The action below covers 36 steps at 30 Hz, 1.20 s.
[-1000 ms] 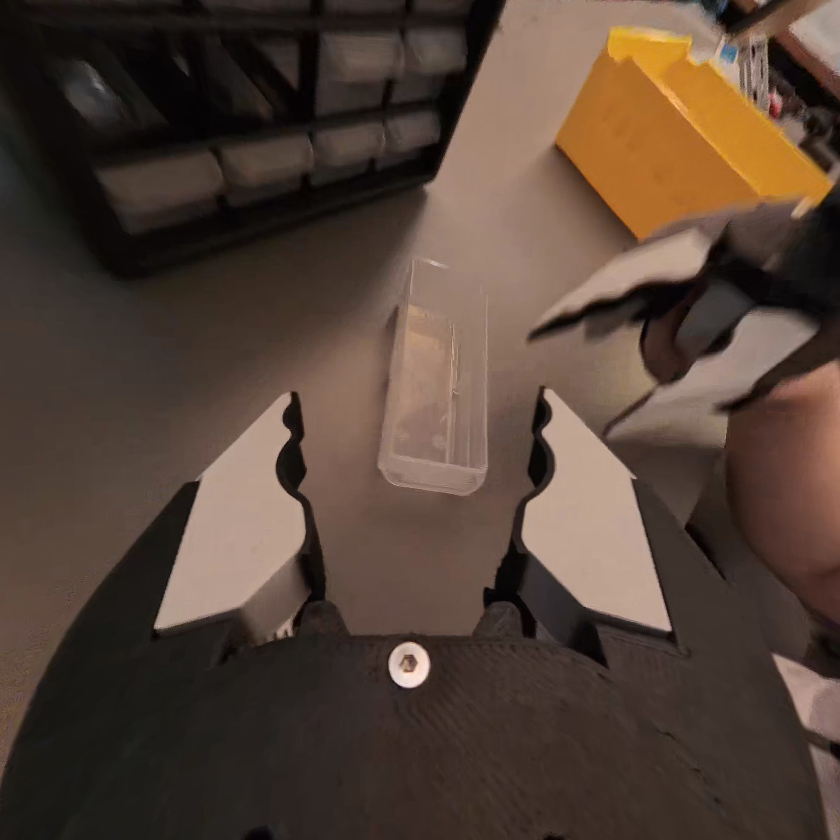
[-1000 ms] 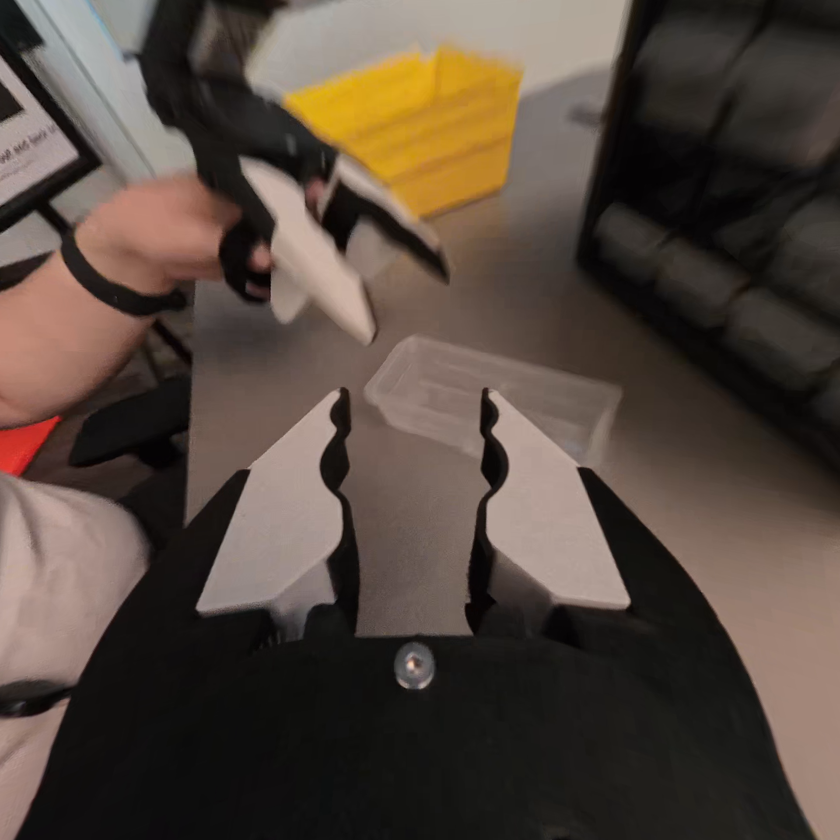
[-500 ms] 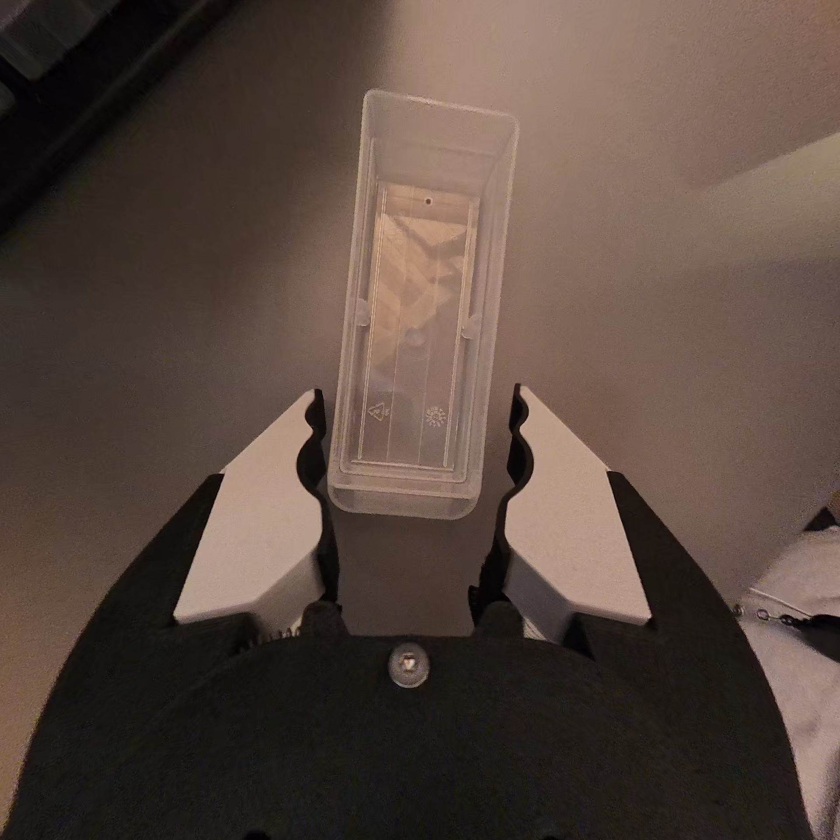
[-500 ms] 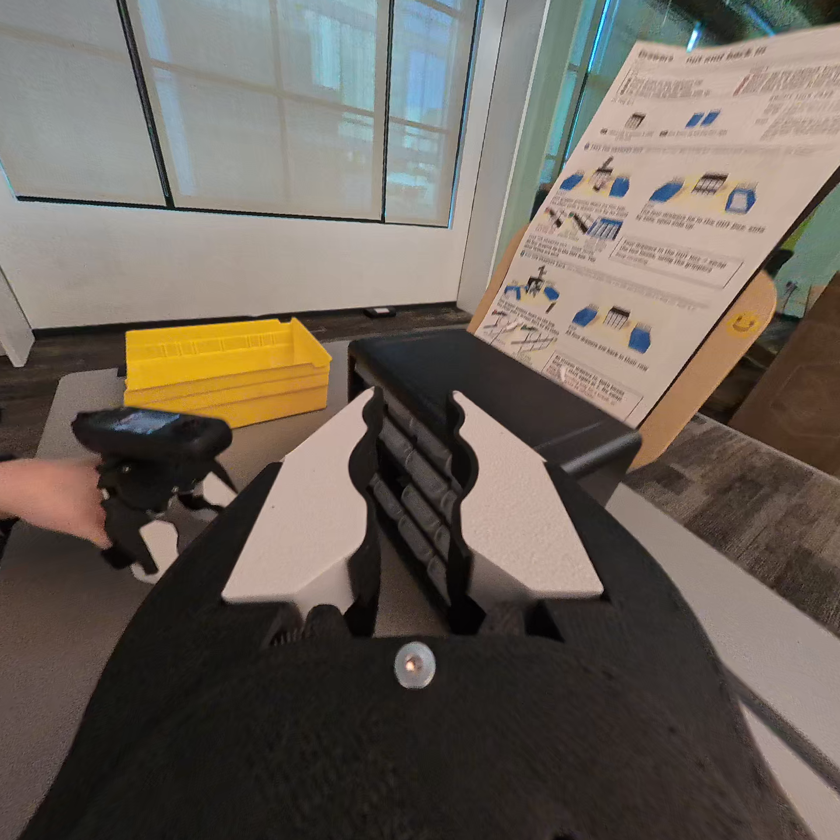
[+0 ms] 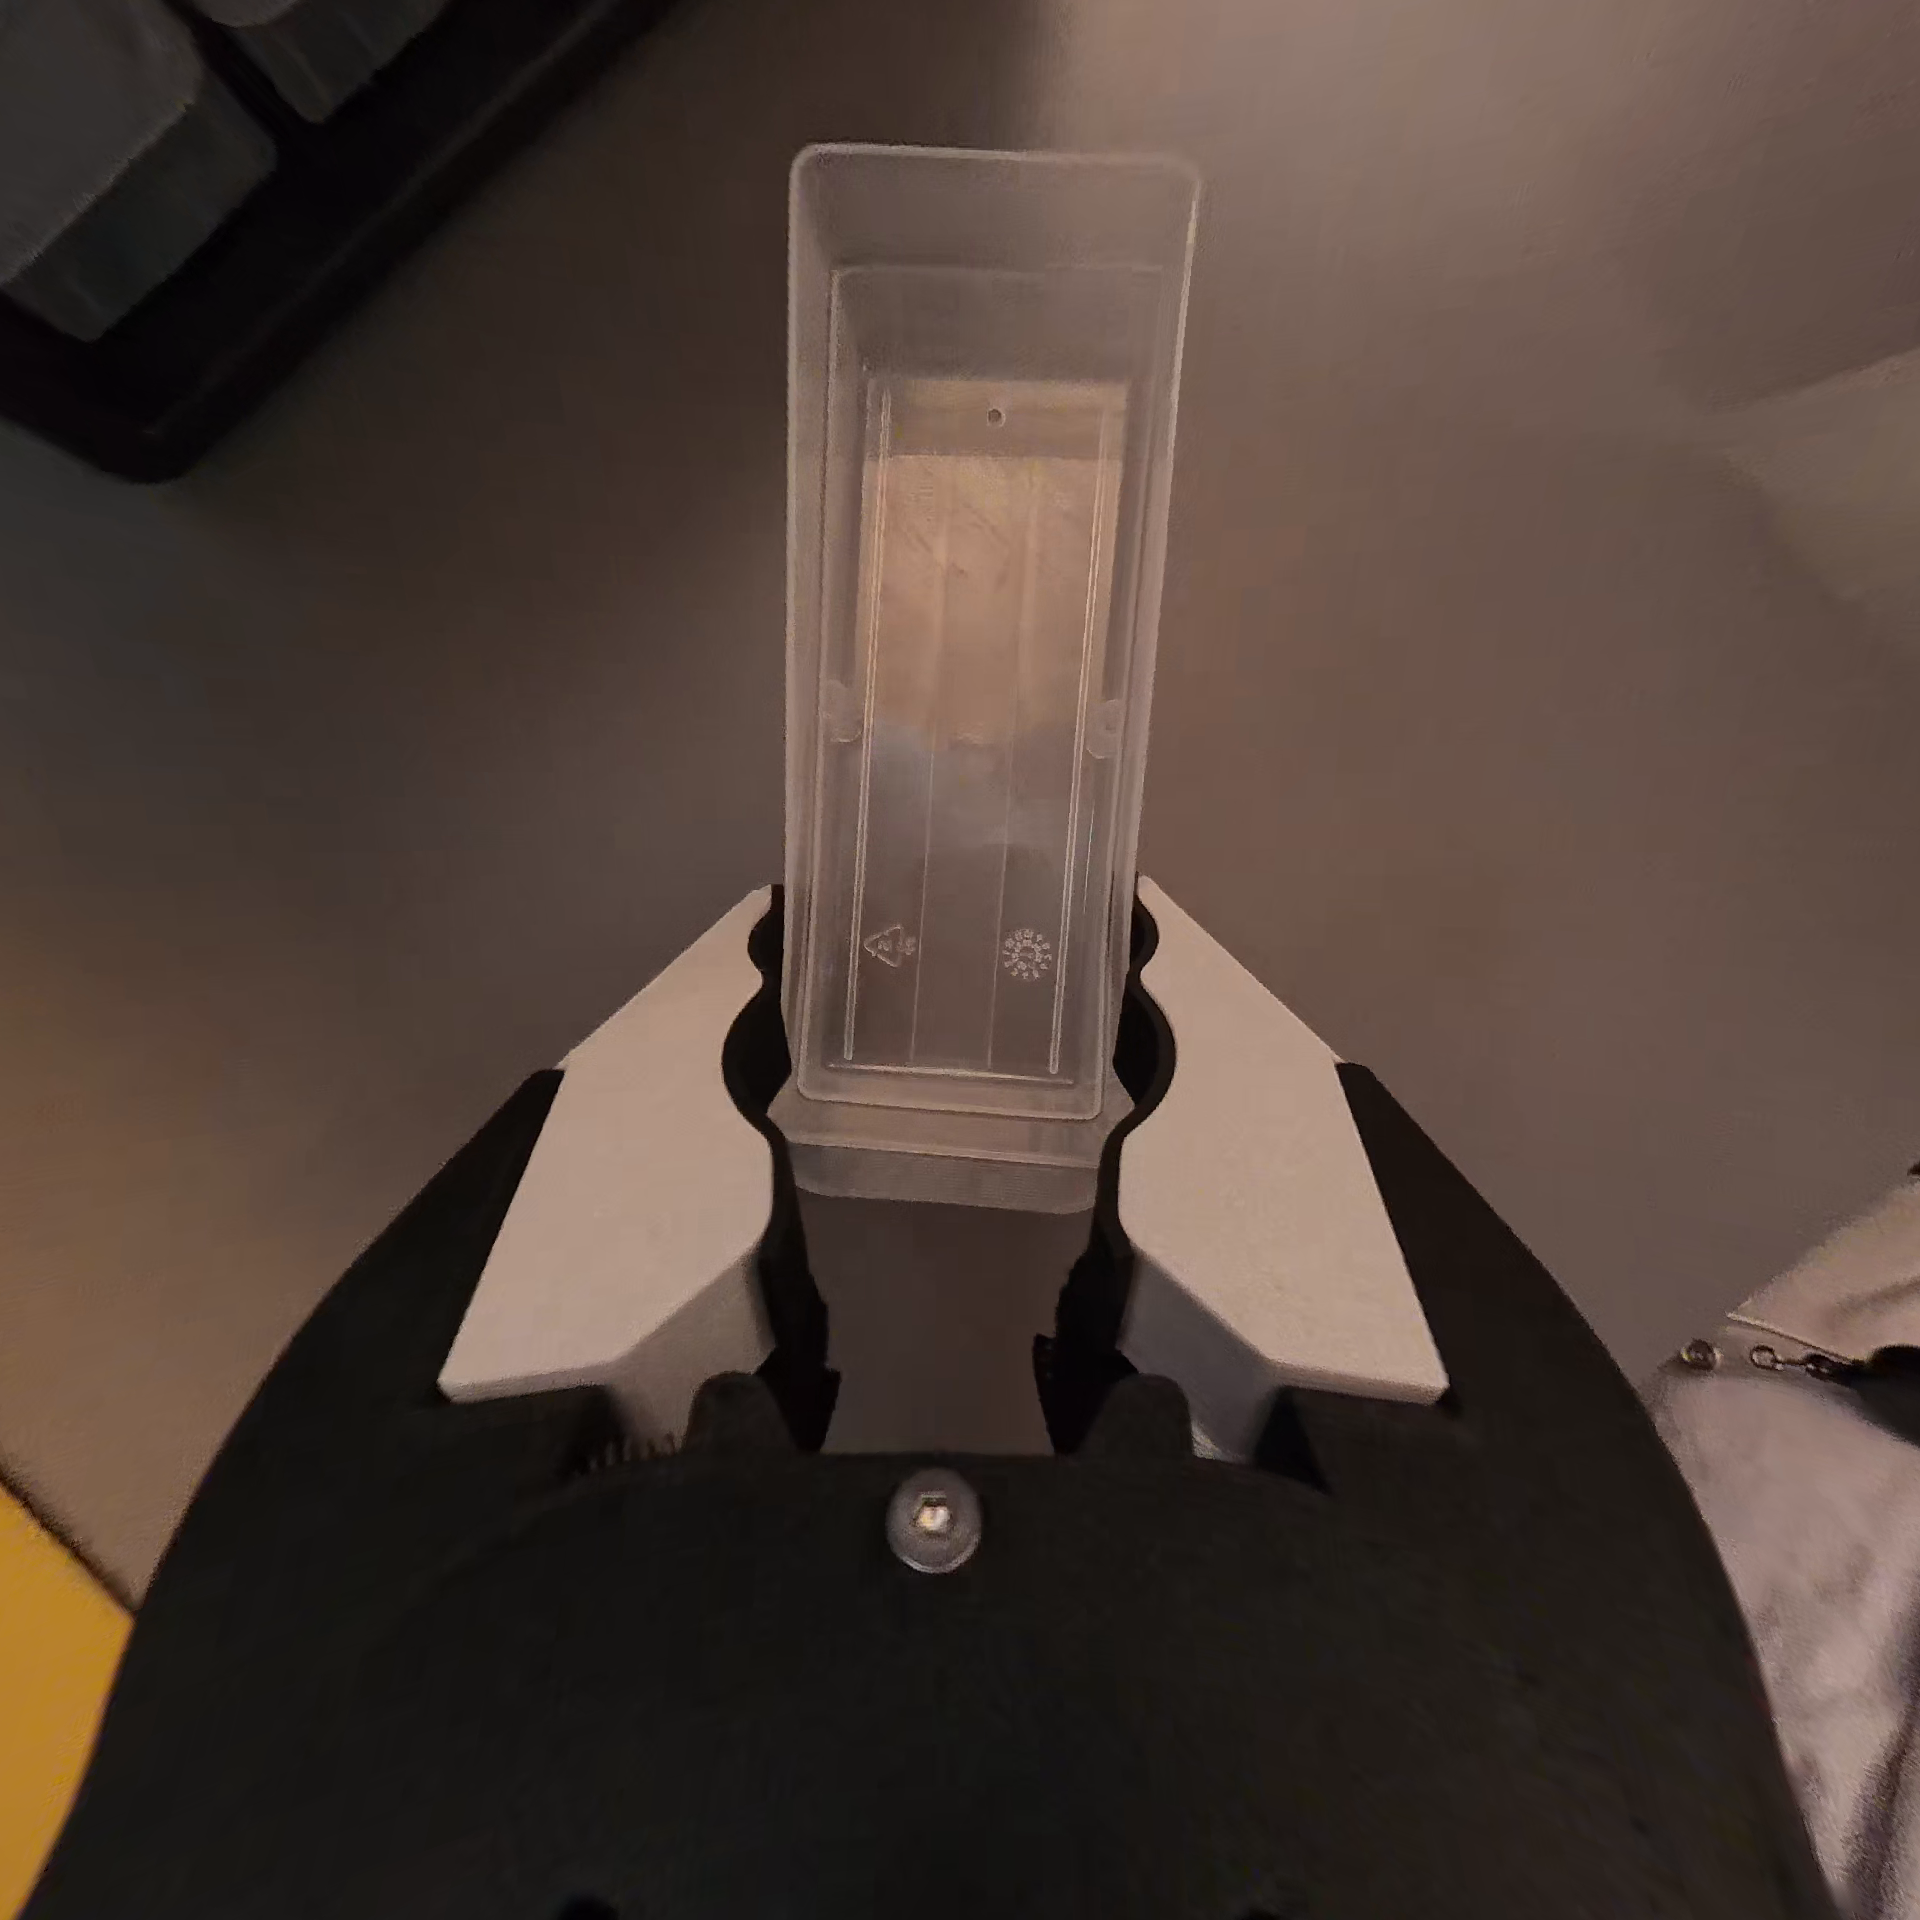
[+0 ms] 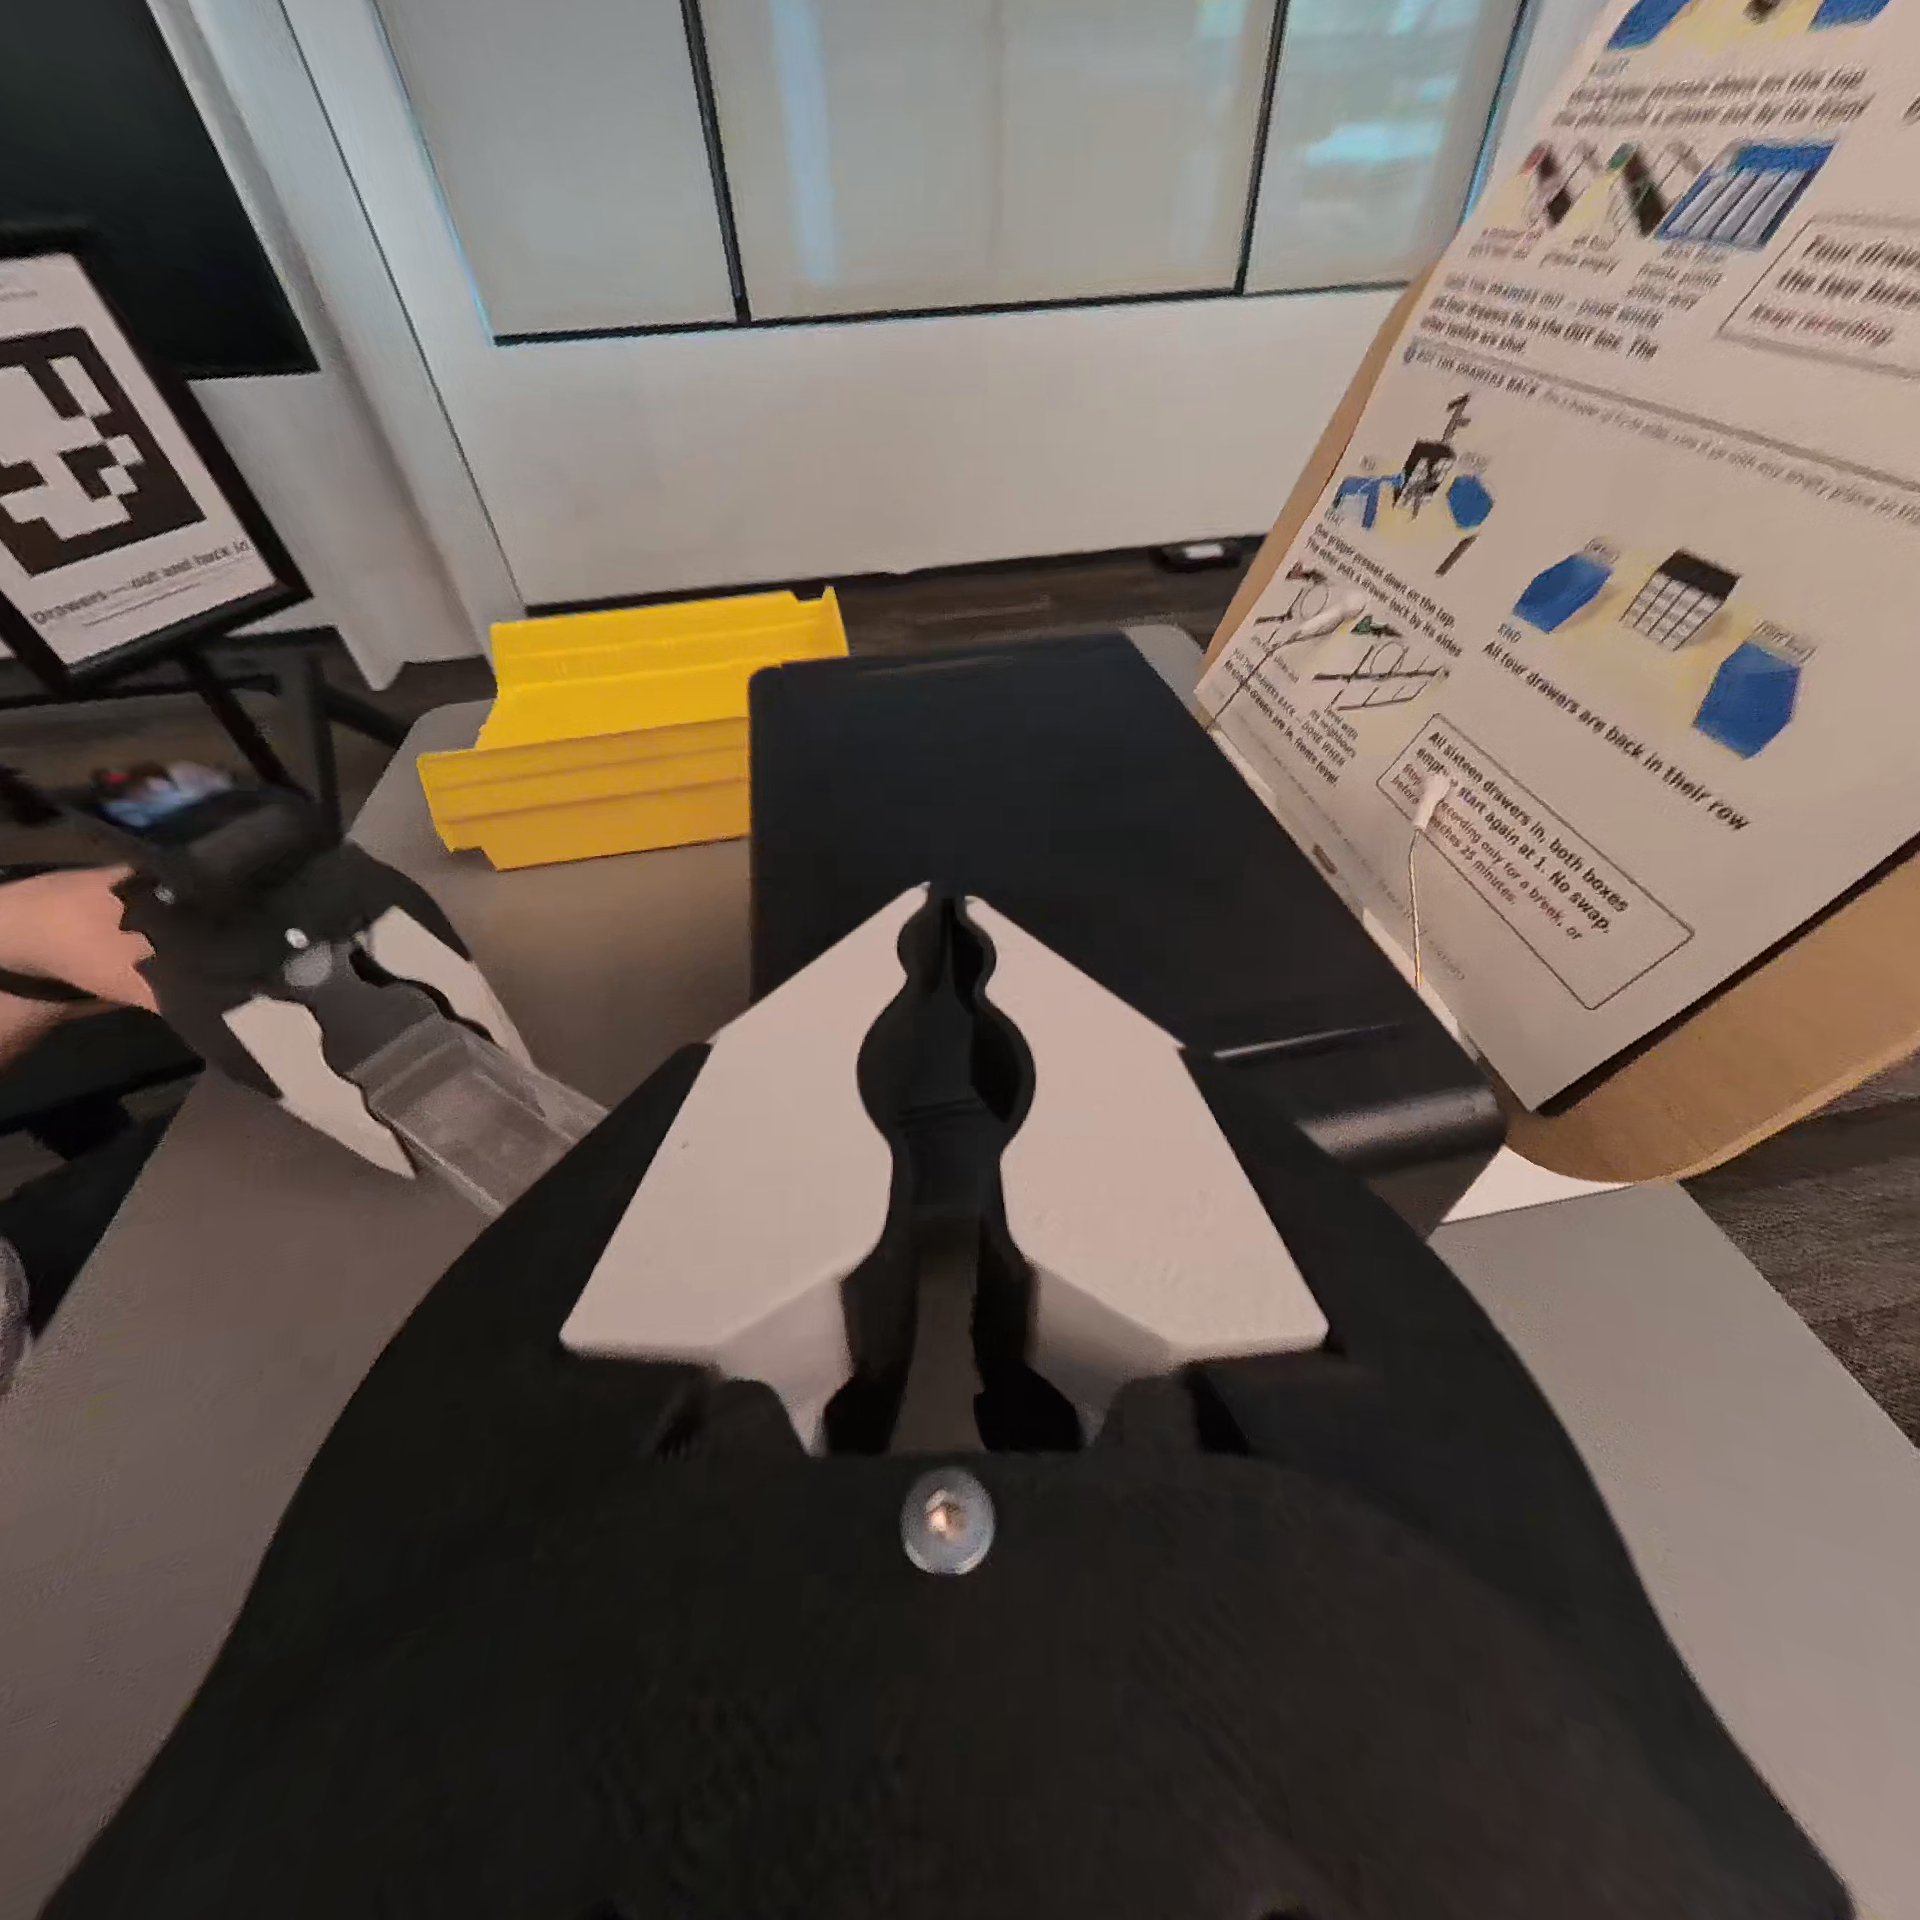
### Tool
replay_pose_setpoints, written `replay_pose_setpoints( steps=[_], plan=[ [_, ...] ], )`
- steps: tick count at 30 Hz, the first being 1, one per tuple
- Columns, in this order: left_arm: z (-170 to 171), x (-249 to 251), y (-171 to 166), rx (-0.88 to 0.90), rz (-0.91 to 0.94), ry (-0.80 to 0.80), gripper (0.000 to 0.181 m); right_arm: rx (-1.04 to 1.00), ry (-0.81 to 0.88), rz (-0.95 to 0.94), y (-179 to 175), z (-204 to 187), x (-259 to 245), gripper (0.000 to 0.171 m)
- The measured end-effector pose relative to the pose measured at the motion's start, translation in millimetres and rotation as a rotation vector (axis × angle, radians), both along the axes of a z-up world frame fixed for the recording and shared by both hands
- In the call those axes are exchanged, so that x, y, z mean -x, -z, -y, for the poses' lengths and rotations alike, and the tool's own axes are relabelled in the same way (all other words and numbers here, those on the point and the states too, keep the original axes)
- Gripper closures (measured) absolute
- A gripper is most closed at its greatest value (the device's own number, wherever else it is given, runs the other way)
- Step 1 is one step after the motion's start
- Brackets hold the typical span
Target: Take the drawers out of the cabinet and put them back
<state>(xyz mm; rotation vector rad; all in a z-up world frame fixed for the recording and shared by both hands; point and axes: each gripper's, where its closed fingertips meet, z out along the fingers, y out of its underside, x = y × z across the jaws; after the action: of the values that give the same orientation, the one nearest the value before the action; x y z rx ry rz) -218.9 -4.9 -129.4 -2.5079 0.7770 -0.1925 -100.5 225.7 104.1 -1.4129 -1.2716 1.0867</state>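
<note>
Between the left gripper's [image 5: 945,997] white fingers [image 5: 665,1174] sits a clear drawer [image 5: 987,644], near end clamped on both sides, open top toward the camera, long axis running straight away over the grey table [image 5: 416,727]. Whether the drawer rests on the table or is lifted, hard to say from this angle. Black cabinet [image 5: 135,260] at upper left of the left wrist view, well apart from the drawer, a few pale drawer fronts showing. Right gripper [image 6: 948,914] closed on nothing, fingertips meeting, poised over the cabinet's [image 6: 1039,831] flat black top. Right wrist view also shows the left gripper [image 6: 395,1081] at far left, a hand [image 6: 62,945] behind it, drawer [image 6: 468,1101] held low near the table [image 6: 208,1351]. Yellow bin [image 6: 613,738] just beside the cabinet, far side. Tilted instruction board [image 6: 1621,582] to the right of the cabinet. Framed sign [image 6: 104,457] at upper left.
</note>
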Motion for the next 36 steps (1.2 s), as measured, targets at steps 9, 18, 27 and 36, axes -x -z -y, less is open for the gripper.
replay_pose_setpoints(
  steps=[9, 18, 27, 36],
  plan=[
    [-0.1, 8.5, -46.6, -0.065, 0.103, -0.133, 0.119, 0.021, -0.074, 0.124, 17.0, -18.6, 20.6, 0.171],
    [-3.2, 11.4, -55.4, -0.095, 0.093, -0.134, 0.119, -0.084, -0.076, 0.386, 38.3, -16.7, 18.7, 0.171],
    [-20.6, 23.4, -54.0, -0.098, 0.098, -0.229, 0.119, -0.040, -0.112, 0.278, 41.4, -18.5, 13.2, 0.171],
    [-29.1, 10.0, -41.5, -0.065, 0.085, -0.206, 0.119, -0.112, -0.085, 0.354, 42.4, -18.2, 13.3, 0.171]
  ],
)
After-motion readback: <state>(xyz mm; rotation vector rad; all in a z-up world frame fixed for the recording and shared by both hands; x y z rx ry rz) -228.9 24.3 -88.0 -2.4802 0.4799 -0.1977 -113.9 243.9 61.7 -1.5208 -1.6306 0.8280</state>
